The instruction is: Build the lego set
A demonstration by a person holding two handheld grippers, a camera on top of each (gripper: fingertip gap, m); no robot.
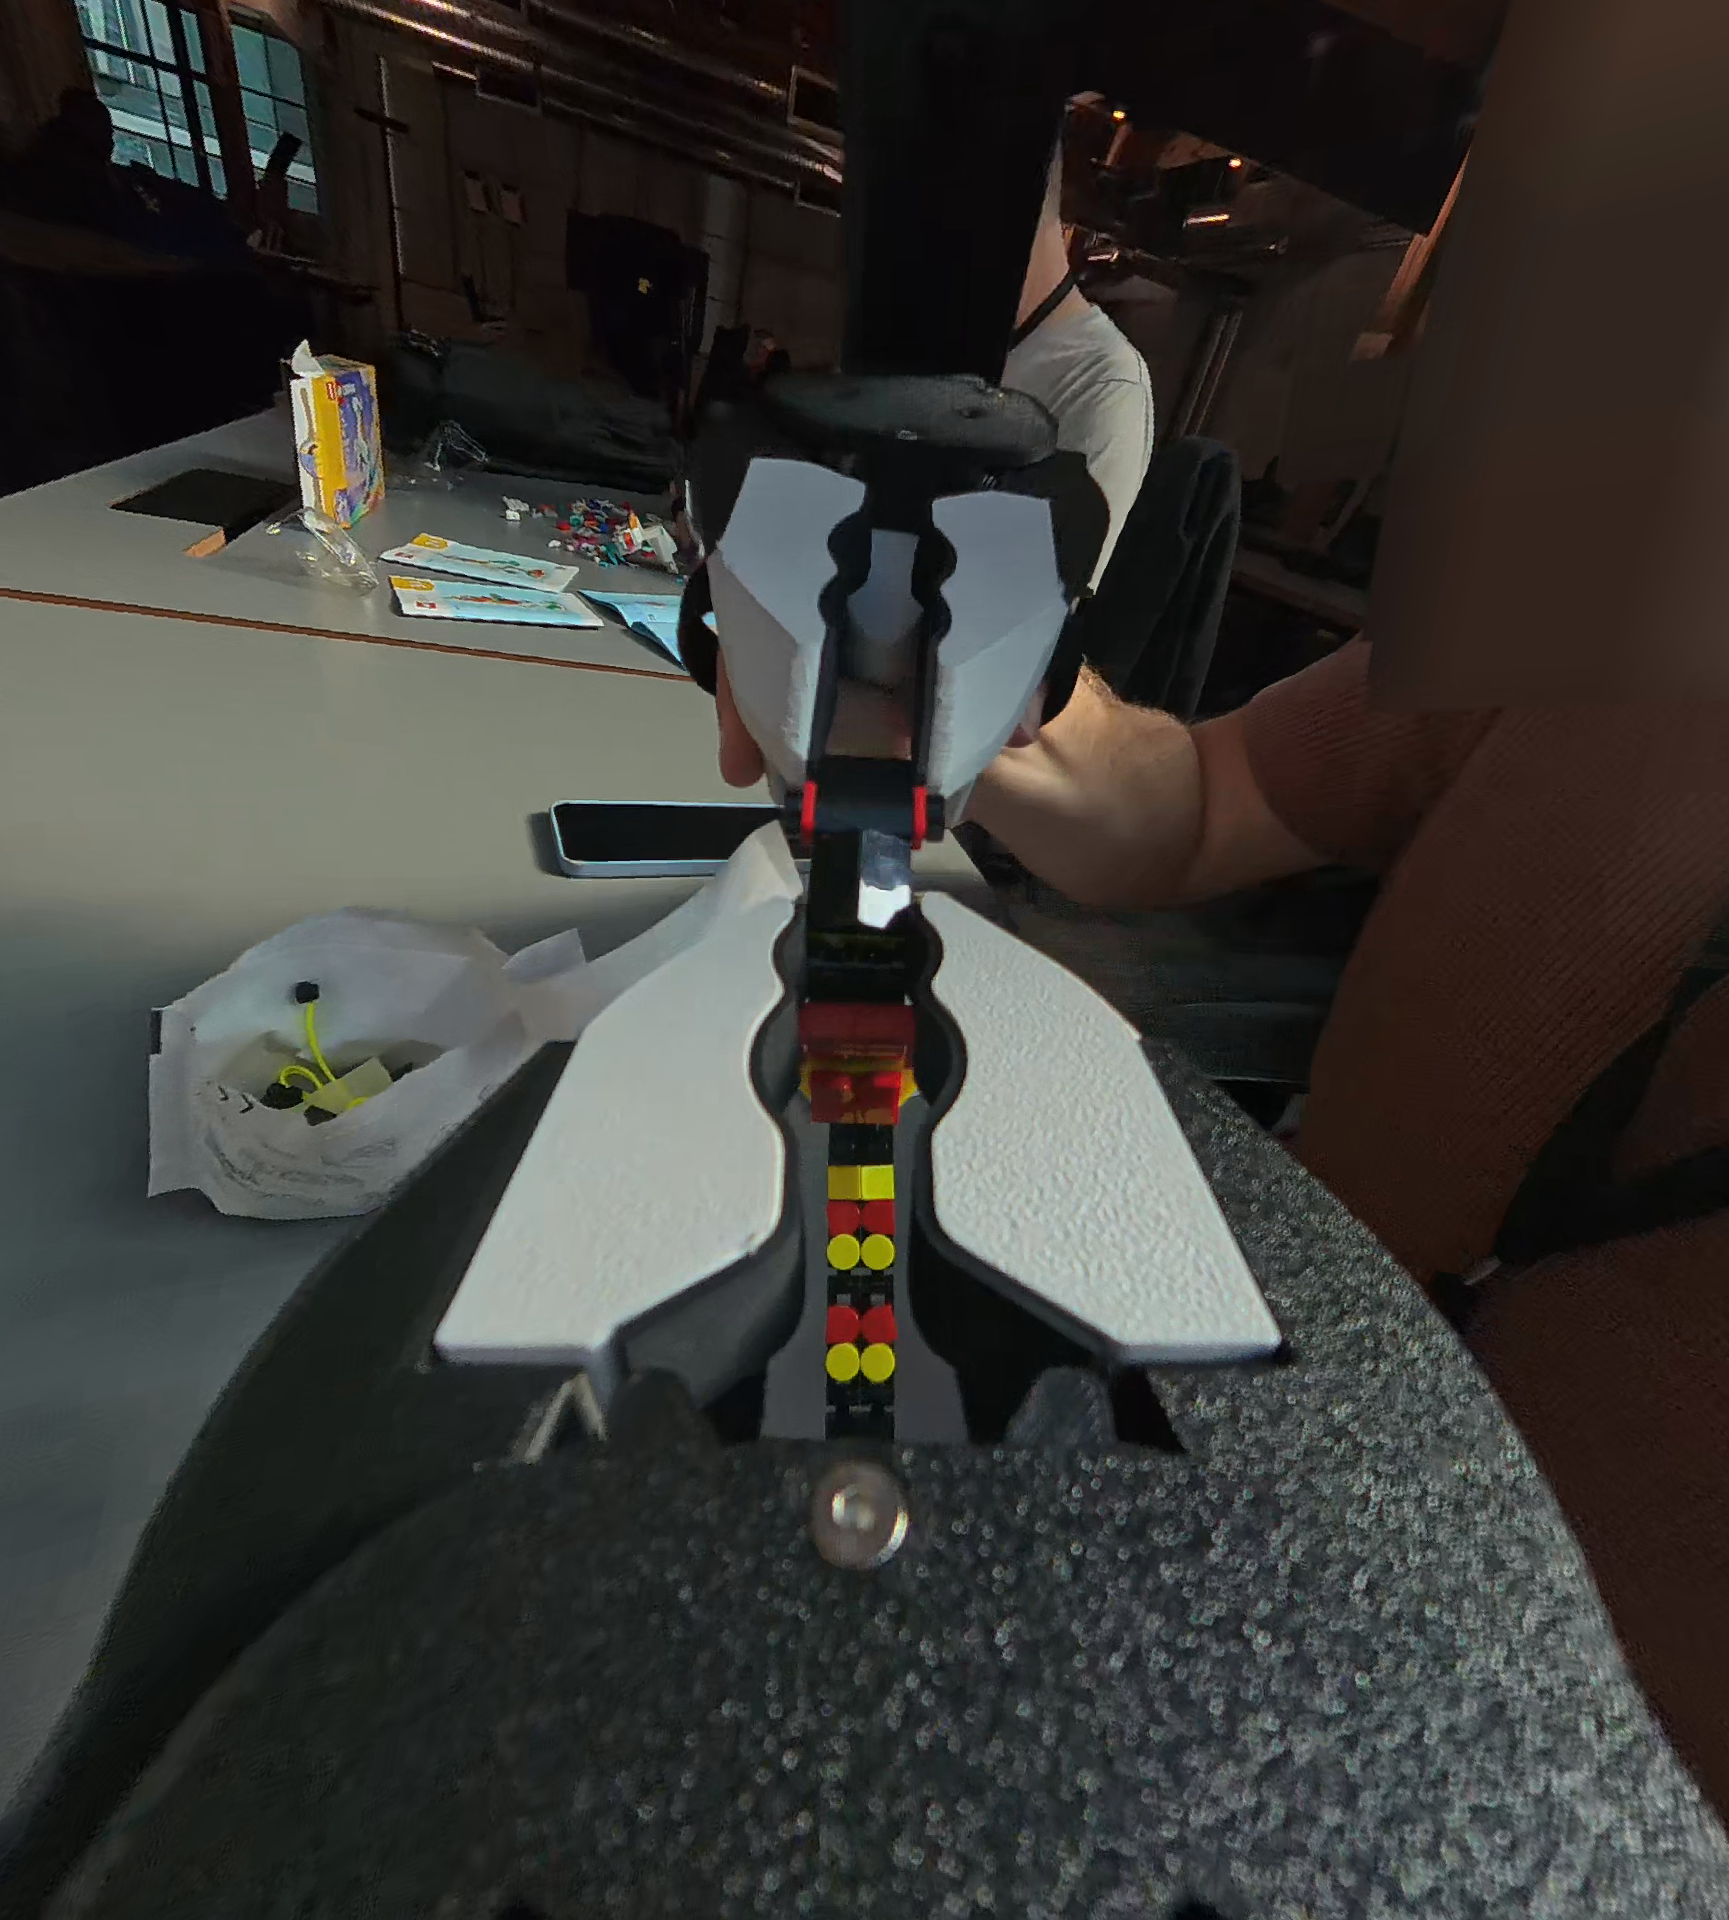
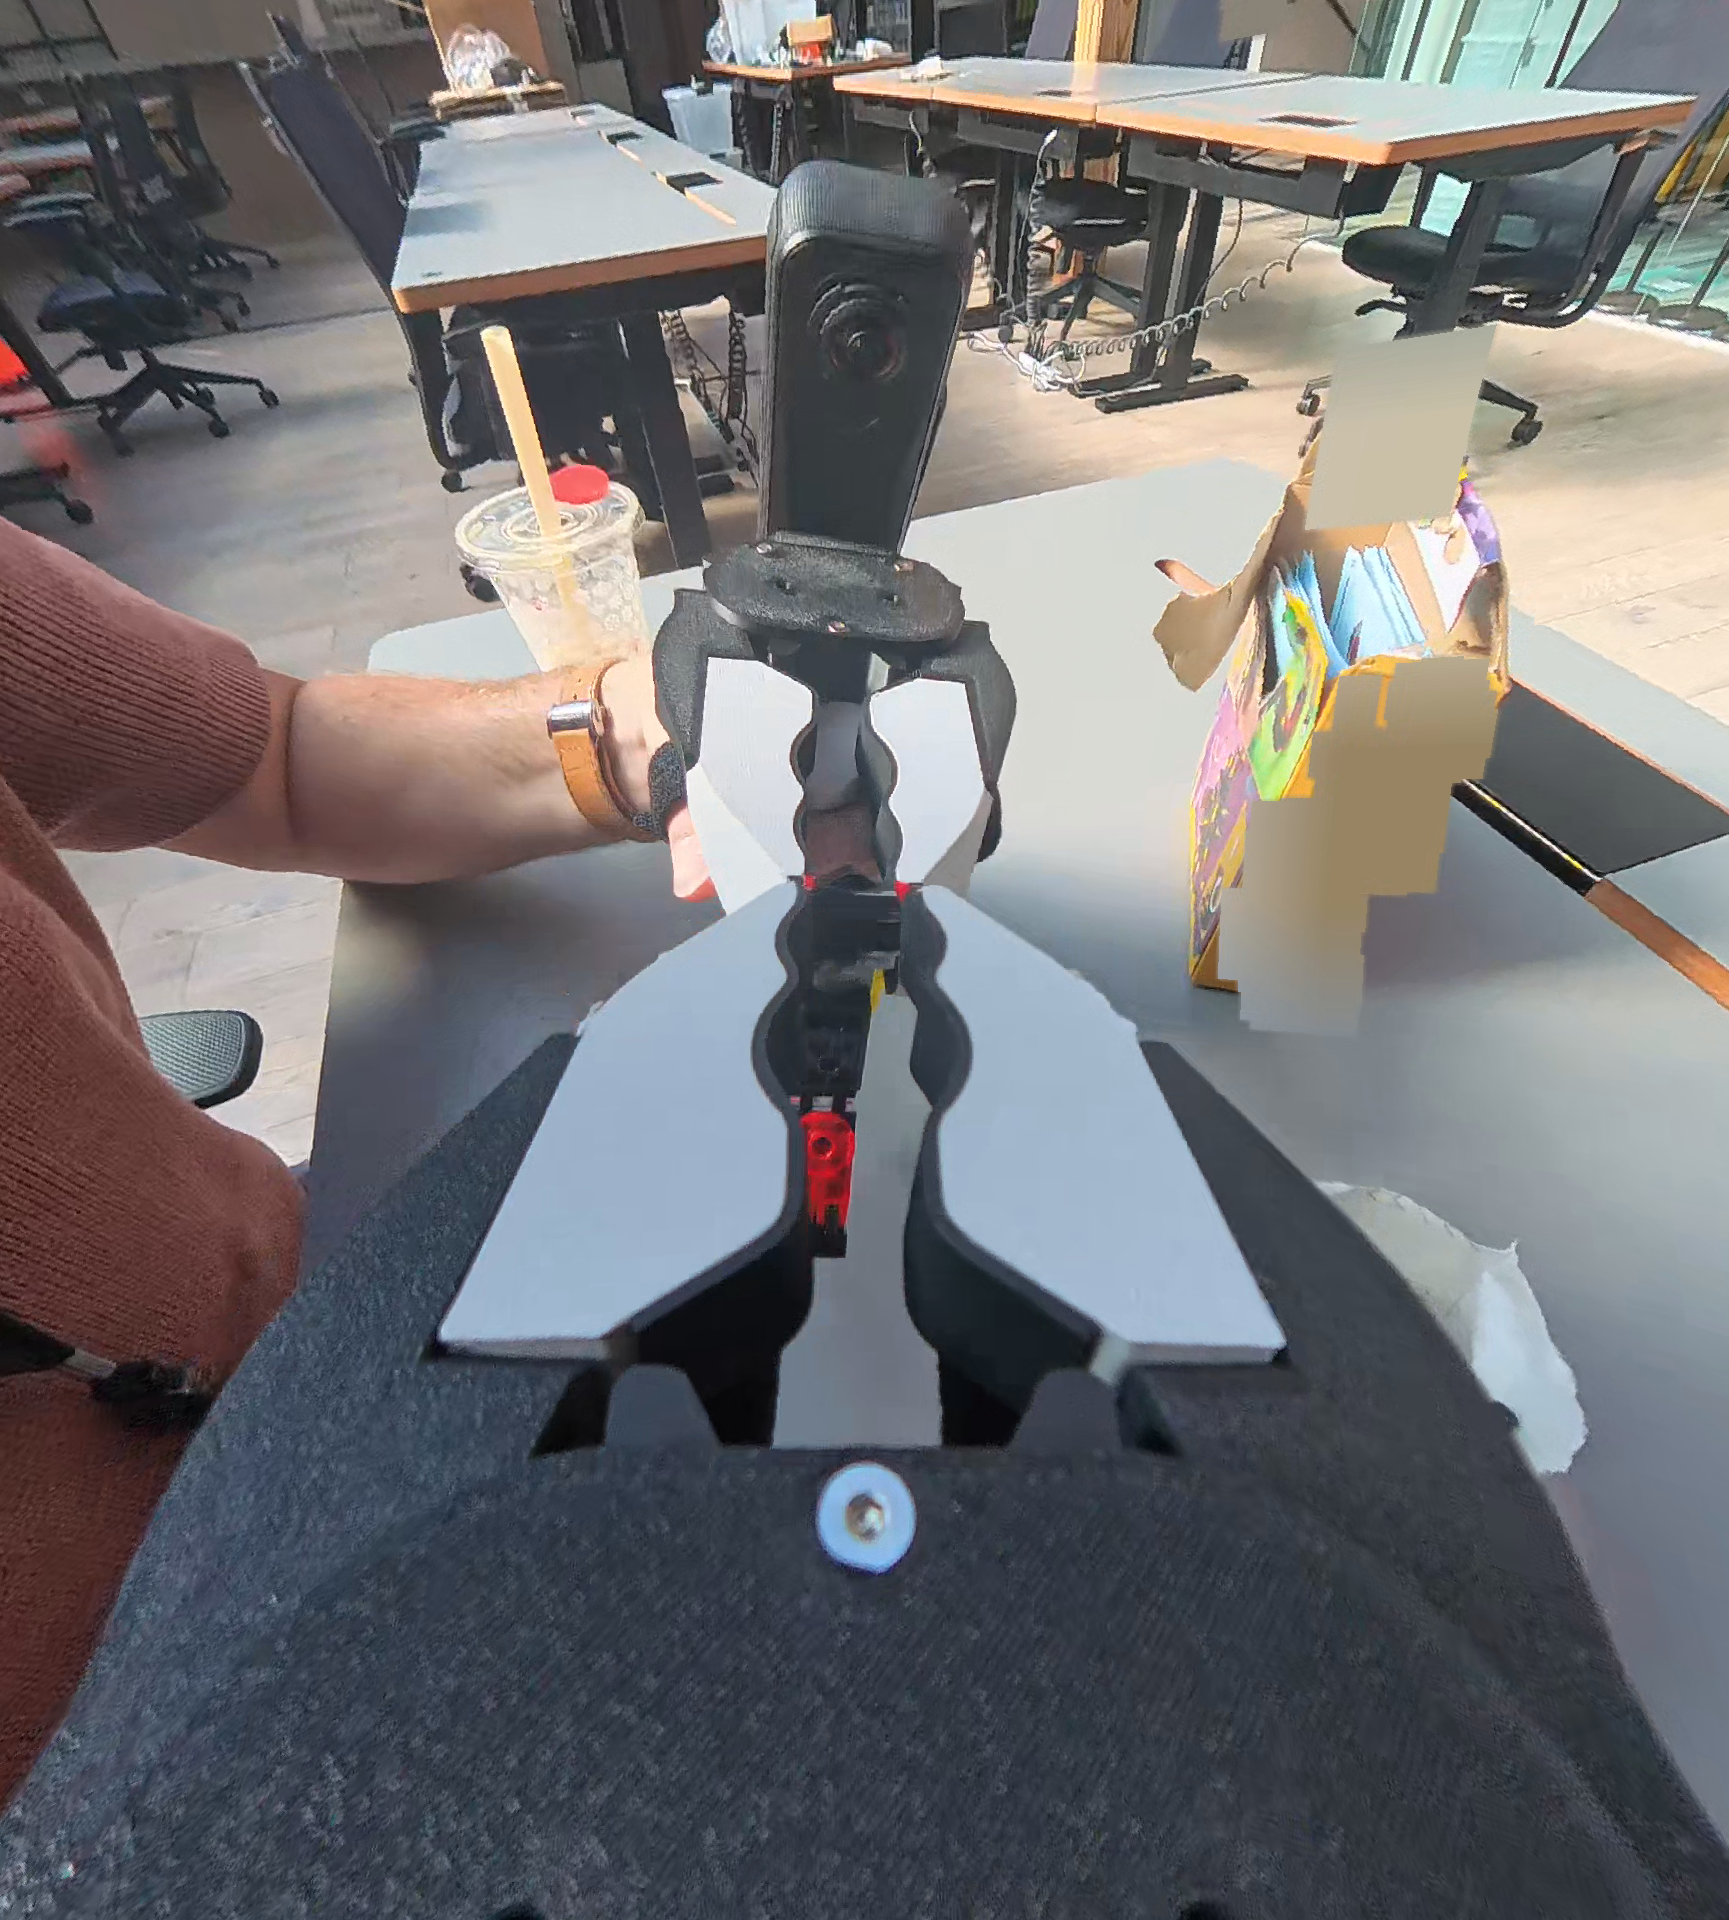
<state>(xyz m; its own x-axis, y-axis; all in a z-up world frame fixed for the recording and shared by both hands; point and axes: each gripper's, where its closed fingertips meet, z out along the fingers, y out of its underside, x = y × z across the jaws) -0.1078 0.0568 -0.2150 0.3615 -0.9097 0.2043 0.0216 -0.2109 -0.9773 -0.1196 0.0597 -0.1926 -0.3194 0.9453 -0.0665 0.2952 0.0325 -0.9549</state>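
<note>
- I hold two tongs, one in each hand, tip to tip above the grey table point(image 1: 216, 748), with one lego model between them.
- My left tongs point(image 1: 860, 997) are pressed nearly together, pinching the lego model point(image 1: 860, 1226): a narrow black strip that runs back along the gap between the two white fingers point(image 1: 662, 1132).
- On that strip I count four red round studs and four yellow round studs, set in pairs, plus one yellow square pair and a red block nearer the tips.
- My right tongs point(image 2: 844, 997) are also drawn close, gripping the far black end of the same model; from this side one red piece point(image 2: 827, 1164) shows in the gap.
- In the left wrist view the right tongs point(image 1: 865, 810) face me, meeting the model at two small red pegs.
- One opened white paper bag point(image 1: 320, 1060) lies near the left edge of the table beside my left tongs, with yellow-green and black bits inside.
- One dark phone point(image 1: 652, 836) lies flat beyond the bag.
- Far back on the table: one upright box point(image 1: 340, 436), a loose pile of small bricks point(image 1: 600, 525), and three booklets point(image 1: 486, 597).
- In the right wrist view, one clear plastic cup point(image 2: 553, 566) with a straw stands at the far edge, and one torn cardboard box point(image 2: 1348, 727) stands to the right.
</note>
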